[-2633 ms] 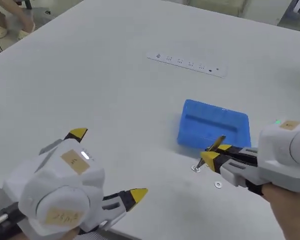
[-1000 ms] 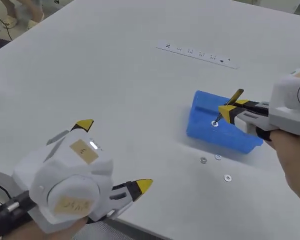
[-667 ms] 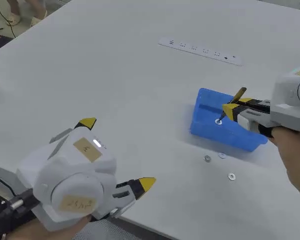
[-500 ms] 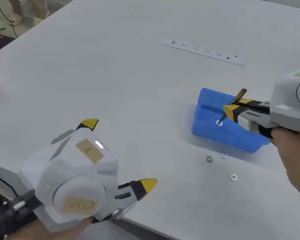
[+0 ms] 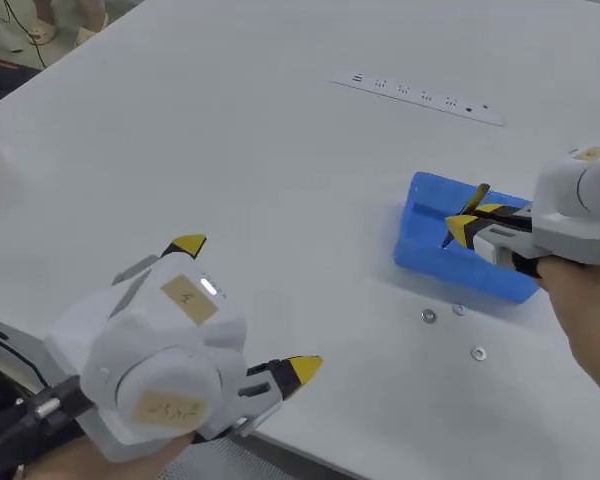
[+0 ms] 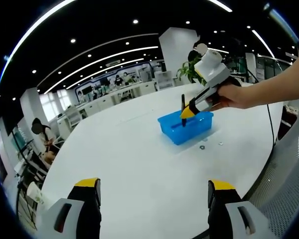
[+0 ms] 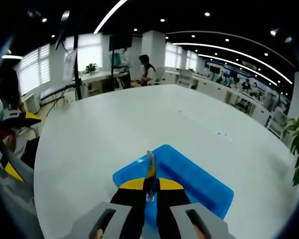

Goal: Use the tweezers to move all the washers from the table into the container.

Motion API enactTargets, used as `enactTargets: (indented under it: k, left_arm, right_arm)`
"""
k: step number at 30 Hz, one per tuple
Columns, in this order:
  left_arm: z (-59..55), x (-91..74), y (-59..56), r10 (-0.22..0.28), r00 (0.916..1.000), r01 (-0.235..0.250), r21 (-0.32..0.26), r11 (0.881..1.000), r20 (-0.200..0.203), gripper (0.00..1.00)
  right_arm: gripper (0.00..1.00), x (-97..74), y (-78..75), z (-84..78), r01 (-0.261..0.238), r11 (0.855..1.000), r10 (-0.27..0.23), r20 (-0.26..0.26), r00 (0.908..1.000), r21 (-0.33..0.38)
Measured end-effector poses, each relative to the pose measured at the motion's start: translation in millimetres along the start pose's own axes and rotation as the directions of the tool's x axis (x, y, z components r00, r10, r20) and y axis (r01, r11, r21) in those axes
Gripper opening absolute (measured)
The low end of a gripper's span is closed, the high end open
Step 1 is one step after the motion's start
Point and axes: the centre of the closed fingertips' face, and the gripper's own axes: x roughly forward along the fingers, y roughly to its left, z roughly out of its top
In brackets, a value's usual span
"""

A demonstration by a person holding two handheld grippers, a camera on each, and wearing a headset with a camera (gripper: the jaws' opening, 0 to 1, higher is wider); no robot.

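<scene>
Nearly upright tweezers [image 6: 183,108], tips into container [image 6: 178,135]

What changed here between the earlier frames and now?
The right tool, shut on the tweezers, lifted from the table beside the washers and carried one washer over to the blue container, then lowered the tweezer tips inside. Whether that washer has dropped yet, I cannot tell. Three washers stayed on the table; the left tool stayed open.

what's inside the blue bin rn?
The tweezers held by the right tongs dip into the bin. Visible floor is bare blue; the tongs cover the patch under the tweezer tips, so what lies there can't be seen.
</scene>
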Motion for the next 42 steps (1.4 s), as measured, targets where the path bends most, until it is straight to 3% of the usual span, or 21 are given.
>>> enactTargets:
  k: [10, 23, 33, 42]
  left_arm:
    - [-1.5, -0.2, -0.4, -0.002, 0.9999, 0.002, 0.000, 1.000, -0.012, 0.90]
    - [-1.6, -1.1, -1.7, -0.007, 0.9998, 0.007, 0.005, 1.000, -0.016, 0.90]
    - [-0.1, -1.4, -2.2, -0.010, 0.9999, 0.010, -0.002, 1.000, -0.008, 0.90]
    - [1.4, -1.2, -2.1, -0.012, 0.9999, 0.012, -0.009, 1.000, 0.002, 0.90]
  right_arm:
    - [0.03, 6.8, -0.9, -9.8, -0.002, 0.999, 0.002, -0.010, 0.9999, 0.036]
    - [0.04, 5.2, 1.4, -7.6, -0.012, 0.998, 0.012, -0.004, 0.9999, 0.060]
    - [0.04, -13.7, -1.5, 9.9, -0.002, 0.997, -0.002, 0.050, 0.9987, 0.074]
    - [0.04, -34.7, 6.0, 21.7, -0.009, 0.994, -0.002, 0.103, 0.9947, 0.106]
